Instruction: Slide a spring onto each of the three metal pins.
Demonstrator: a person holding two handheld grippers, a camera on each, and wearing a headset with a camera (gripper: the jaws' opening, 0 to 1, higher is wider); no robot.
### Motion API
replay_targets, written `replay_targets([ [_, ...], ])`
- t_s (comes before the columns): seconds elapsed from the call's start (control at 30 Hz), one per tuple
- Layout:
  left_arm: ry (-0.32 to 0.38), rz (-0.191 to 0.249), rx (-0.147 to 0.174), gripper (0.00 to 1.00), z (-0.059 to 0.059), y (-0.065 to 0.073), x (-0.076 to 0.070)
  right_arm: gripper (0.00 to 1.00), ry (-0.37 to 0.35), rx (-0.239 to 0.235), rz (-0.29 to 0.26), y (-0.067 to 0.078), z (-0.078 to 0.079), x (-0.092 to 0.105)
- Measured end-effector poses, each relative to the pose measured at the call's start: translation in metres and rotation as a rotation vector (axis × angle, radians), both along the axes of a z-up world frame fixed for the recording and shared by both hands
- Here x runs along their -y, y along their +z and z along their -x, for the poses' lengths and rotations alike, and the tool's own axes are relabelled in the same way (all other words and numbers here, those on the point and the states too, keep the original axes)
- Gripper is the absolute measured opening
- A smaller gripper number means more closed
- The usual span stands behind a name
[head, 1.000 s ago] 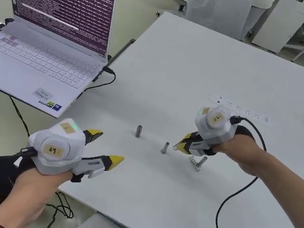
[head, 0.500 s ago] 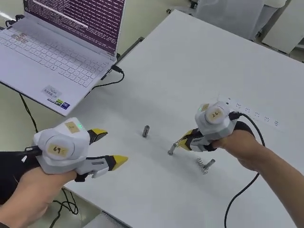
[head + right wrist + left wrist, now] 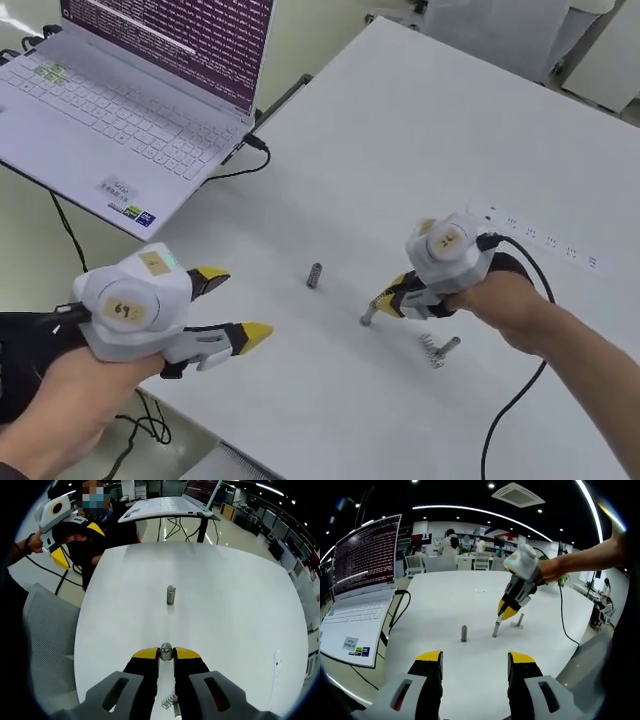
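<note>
A laptop [image 3: 130,130] is sitting open at the far left of the white surface [image 3: 400,130], with a black cable [image 3: 225,175] running from its side, and a power strip [image 3: 545,238] is lying at the far right. The left gripper [image 3: 232,303] is hovering at the near left edge with its jaws apart and nothing between them. The right gripper [image 3: 385,300] is reaching in from the right, its jaws clamped on a spring [image 3: 166,651] at their tips. In the left gripper view that spring is slanting from the jaw tips down to the surface, its long axis leaning with the top toward the right; I cannot tell whether a pin is inside it. Just left of it, the left pin [image 3: 315,276] is standing upright. Near and to the right, under the person's hand, another pin [image 3: 447,347] is lying on its side with a loose spring [image 3: 430,347] touching it.
</note>
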State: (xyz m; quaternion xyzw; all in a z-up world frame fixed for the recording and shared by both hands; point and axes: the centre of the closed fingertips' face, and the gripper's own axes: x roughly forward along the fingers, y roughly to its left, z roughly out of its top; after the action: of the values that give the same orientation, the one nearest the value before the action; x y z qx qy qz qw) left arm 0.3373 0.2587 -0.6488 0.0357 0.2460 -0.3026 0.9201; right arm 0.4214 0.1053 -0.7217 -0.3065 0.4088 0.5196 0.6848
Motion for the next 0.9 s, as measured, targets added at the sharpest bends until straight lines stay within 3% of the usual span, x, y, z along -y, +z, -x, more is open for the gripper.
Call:
replay_targets([
  [0.47, -0.002, 0.006, 0.002, 0.47, -0.004, 0.001, 0.002, 0.09, 0.056, -0.007, 0.042, -0.019, -0.001, -0.008],
  [0.9, 0.004, 0.006, -0.013, 0.46, 0.000, -0.003, -0.001, 0.09, 0.077, -0.024, 0.066, -0.038, 0.001, -0.007],
])
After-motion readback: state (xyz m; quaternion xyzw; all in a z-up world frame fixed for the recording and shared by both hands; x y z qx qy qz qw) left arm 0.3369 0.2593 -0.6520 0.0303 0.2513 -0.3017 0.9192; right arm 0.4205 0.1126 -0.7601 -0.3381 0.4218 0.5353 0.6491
